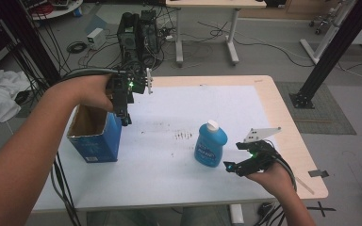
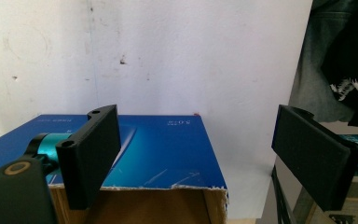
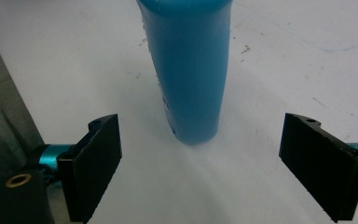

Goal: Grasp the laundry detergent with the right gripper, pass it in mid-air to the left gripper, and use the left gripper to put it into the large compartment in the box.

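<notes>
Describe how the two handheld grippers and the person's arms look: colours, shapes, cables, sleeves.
Both the left gripper and right gripper are black, each with a small green light and dark cables trailing back. The right one carries a grey three-cornered plate. Up close, the jaws are flat black rectangular pads on teal mounts. The forearms are bare, no sleeves visible.

place: lab; evidence: floor cables (image 1: 217,33); computer towers (image 1: 139,33); black frame struts (image 1: 332,47)

L gripper (image 1: 125,117) raised, jaws apart, R gripper (image 1: 233,157) low, agape
</notes>
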